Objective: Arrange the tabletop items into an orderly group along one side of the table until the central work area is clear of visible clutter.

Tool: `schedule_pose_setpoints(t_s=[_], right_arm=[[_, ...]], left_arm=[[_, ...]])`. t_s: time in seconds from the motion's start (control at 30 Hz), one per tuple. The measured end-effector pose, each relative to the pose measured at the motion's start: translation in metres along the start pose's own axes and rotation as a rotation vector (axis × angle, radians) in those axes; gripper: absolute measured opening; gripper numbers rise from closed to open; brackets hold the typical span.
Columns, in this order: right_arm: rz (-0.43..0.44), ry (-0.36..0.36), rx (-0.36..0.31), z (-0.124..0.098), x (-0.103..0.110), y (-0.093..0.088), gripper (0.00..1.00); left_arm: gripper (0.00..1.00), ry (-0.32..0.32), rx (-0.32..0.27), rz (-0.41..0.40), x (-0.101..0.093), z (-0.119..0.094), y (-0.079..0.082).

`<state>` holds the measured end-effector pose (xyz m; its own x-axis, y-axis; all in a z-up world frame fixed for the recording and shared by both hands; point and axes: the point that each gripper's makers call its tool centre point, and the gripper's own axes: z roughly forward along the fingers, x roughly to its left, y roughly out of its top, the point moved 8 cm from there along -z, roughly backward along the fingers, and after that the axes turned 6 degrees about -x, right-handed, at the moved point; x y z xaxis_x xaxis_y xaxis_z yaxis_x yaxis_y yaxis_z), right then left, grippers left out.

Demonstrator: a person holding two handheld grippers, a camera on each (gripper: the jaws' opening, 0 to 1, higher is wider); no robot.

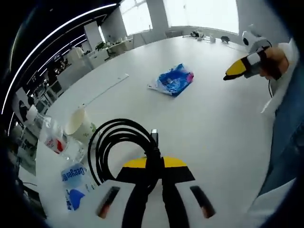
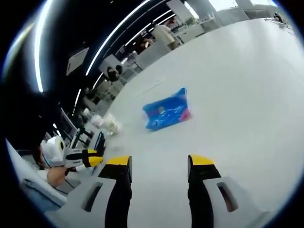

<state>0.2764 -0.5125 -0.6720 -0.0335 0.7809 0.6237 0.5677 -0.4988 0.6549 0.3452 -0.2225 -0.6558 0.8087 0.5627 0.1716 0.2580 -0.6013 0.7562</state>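
My left gripper point(image 1: 154, 167) is shut on a black coiled cable point(image 1: 114, 142), whose loop lies on the white table point(image 1: 218, 118) just left of the jaws. A blue plastic packet point(image 1: 172, 80) rests further out, near the table's middle. My right gripper point(image 2: 159, 167) is open and holds nothing, hovering above the table with the blue packet point(image 2: 166, 111) ahead of it. In the left gripper view the right gripper point(image 1: 240, 69) shows at the upper right, held by a hand. The left gripper point(image 2: 85, 158) shows at the far left of the right gripper view.
A paper cup point(image 1: 78, 122), a clear bottle with a red label point(image 1: 57, 142) and a blue-labelled bottle point(image 1: 73, 183) sit by the table's left edge. A thin white strip point(image 1: 111, 84) lies beyond them. A person's sleeve point(image 1: 285, 118) borders the right side. Desks stand beyond the table.
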Motion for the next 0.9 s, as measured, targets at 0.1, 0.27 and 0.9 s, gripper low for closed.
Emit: schedule_pose_setpoints(t_s=[0.1, 0.27, 0.9], right_arm=[[0.004, 0.014, 0.005, 0.000, 0.003, -0.001, 0.44], [0.036, 0.059, 0.026, 0.004, 0.011, -0.006, 0.43], [0.262, 0.324, 0.108, 0.046, 0.087, 0.004, 0.50]], left_arm=[[0.06, -0.020, 0.009, 0.104, -0.005, 0.002, 0.005], [0.07, -0.074, -0.042, 0.148, -0.014, 0.002, 0.018], [0.06, -0.180, -0.118, 0.427, -0.046, -0.001, 0.053]])
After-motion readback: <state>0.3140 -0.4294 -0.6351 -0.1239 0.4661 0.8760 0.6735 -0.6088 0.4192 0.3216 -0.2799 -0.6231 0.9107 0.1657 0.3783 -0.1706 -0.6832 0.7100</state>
